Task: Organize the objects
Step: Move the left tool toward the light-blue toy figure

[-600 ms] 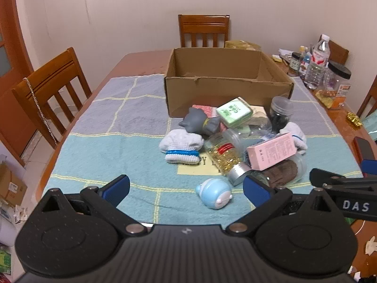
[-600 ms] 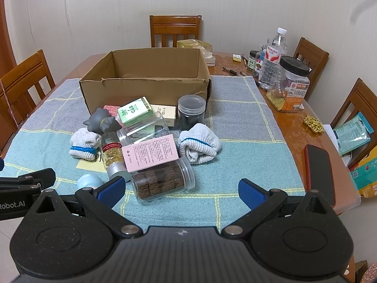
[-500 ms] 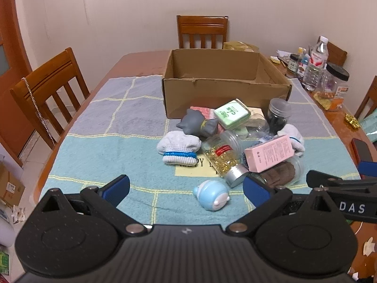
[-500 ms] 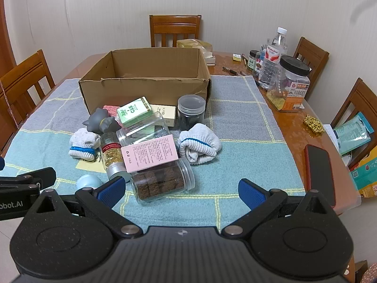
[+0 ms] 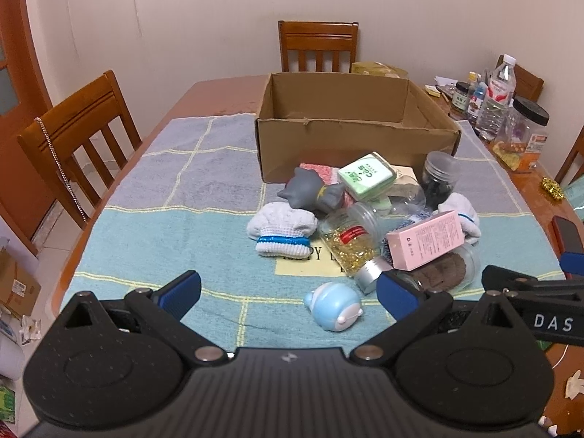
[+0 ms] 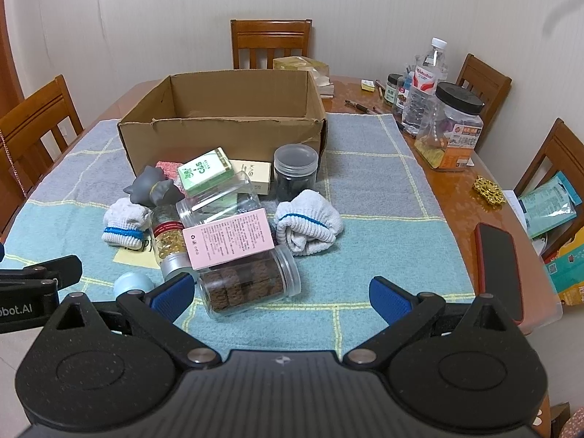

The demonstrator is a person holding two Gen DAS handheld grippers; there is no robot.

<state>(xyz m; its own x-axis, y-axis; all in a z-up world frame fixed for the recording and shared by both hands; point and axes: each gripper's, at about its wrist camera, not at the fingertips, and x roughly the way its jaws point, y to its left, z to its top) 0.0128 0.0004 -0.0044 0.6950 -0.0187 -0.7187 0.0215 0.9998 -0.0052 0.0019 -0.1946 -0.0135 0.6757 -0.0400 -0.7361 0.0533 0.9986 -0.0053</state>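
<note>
Jars, boxes, socks and toys are lying heaped (image 6: 226, 219) on the towel before an open cardboard box (image 6: 222, 127). Left gripper (image 5: 288, 288) and right gripper (image 6: 281, 292) are hovering nearby, angled downward, jaws spread wide, grasping nothing.

Both wrist views tilt down over near table edge (side by side), sharing cardboard box (image 5: 356, 124).

Wooden table (image 6: 452, 197) under a checked towel (image 6: 368, 226) bearing a cardboard box (image 6: 222, 135)
</note>
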